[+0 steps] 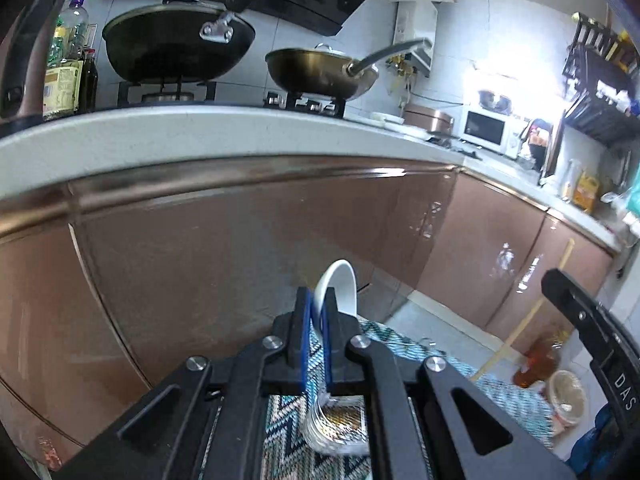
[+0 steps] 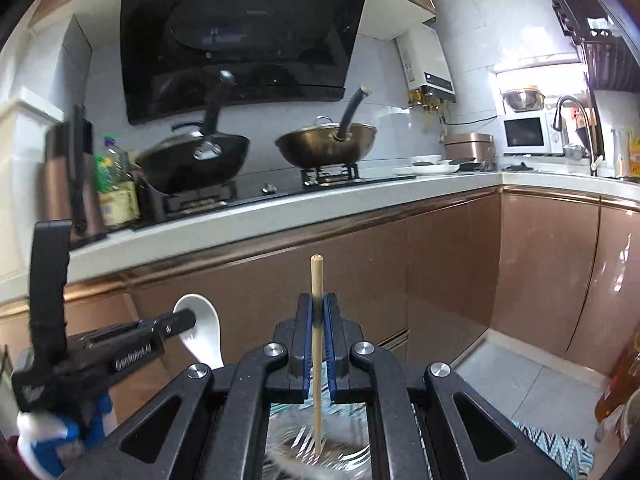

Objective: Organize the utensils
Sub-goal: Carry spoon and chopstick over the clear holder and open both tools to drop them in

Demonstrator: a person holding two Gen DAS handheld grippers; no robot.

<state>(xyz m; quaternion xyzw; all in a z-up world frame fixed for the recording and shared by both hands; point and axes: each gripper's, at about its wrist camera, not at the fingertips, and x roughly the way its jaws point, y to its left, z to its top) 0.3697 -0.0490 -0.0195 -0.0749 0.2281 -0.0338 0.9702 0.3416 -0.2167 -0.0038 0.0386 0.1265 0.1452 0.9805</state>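
Left wrist view: left gripper [image 1: 318, 312] clamped tight on a white spoon [image 1: 338, 288], bowl sticking out ahead of the tips. The right gripper [image 2: 318, 314] pinches a wooden chopstick [image 2: 317, 280] upright between its pads — thin, smooth stick, so a quick tilt could let it slide out.

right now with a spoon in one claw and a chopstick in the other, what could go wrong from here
1. The left claw pinches the white ceramic spoon only by its handle, bowl up; a slip would likely break it on the tiled floor.
2. The right claw grips the thin wooden chopstick at one narrow spot, so it could pivot or slide out.
3. The two claws sit close together, so the spoon and the chopstick might knock.
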